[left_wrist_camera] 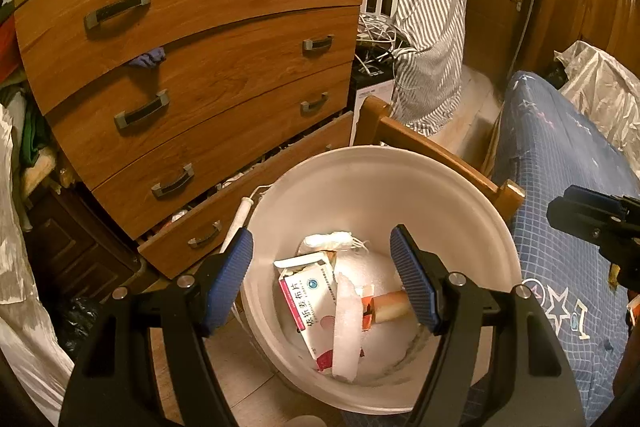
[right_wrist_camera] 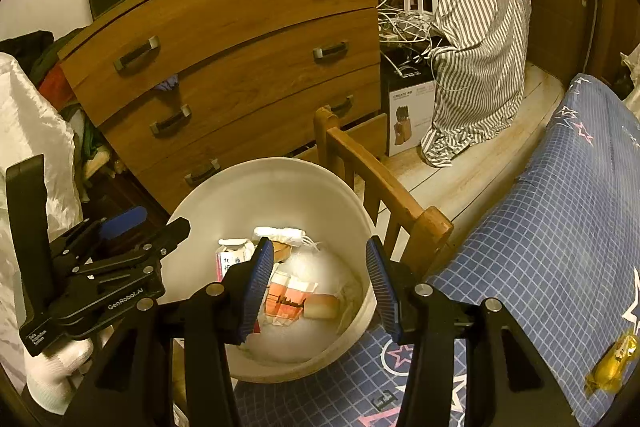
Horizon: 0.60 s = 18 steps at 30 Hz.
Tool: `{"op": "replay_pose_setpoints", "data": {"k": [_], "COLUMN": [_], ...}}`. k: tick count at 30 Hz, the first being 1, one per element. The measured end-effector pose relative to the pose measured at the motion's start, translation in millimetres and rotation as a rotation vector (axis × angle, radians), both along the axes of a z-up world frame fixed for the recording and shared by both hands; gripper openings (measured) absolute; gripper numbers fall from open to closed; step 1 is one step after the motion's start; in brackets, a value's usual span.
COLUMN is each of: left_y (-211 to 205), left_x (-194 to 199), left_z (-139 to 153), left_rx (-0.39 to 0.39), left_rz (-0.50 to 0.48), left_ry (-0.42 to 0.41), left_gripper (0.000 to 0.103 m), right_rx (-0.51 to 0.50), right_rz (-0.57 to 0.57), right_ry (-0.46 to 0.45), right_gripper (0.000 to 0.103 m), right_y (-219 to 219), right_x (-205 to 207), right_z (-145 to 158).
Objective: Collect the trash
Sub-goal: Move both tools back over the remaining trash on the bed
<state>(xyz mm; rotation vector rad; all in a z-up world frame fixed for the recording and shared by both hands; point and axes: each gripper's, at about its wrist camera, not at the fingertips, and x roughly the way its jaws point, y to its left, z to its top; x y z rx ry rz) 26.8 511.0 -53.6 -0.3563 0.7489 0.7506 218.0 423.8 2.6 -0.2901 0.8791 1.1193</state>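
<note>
Left gripper (left_wrist_camera: 322,277) jaws apart and empty over white bin (left_wrist_camera: 472,211), right gripper (right_wrist_camera: 320,283) likewise, medicine box (left_wrist_camera: 310,301) and wrappers (right_wrist_camera: 290,299) in bin, yellow wrapper (right_wrist_camera: 612,363) on bed (right_wrist_camera: 560,227)

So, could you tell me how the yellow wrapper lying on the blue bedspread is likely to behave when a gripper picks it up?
The yellow wrapper looks crinkled and glossy, so it is probably very light and floppy, and may crush flat between the pads. Its shiny film could be slippery. It lies on the soft bedspread, so pressing down may sink it into the cloth rather than pin it firmly.
</note>
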Motion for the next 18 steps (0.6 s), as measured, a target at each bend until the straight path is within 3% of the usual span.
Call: {"op": "replay_pose_setpoints", "data": {"k": [5, 9, 15, 18], "left_y": [-24.7, -67.2, -144.4, -171.6], "left_x": [9.6, 33.3, 78.0, 92.0], "left_z": [0.8, -9.3, -26.3, -29.3], "left_rx": [0.000, 0.003, -0.035, -0.061], "left_rz": [-0.069, -0.179, -0.348, -0.418], "left_ry": [-0.011, 0.008, 0.022, 0.016], "left_gripper": [0.068, 0.068, 0.068, 0.068], "right_rx": [0.051, 0.091, 0.071, 0.069], "right_rz": [-0.025, -0.090, -0.263, -0.405], "right_ry": [-0.013, -0.042, -0.069, -0.079], "right_gripper": [0.051, 0.053, 0.053, 0.053], "right_y": [-38.5, -105.5, -245.2, -344.3], "right_x": [-3.3, -4.0, 14.2, 30.7], "right_z": [7.0, 4.8, -18.7, -29.6]}}
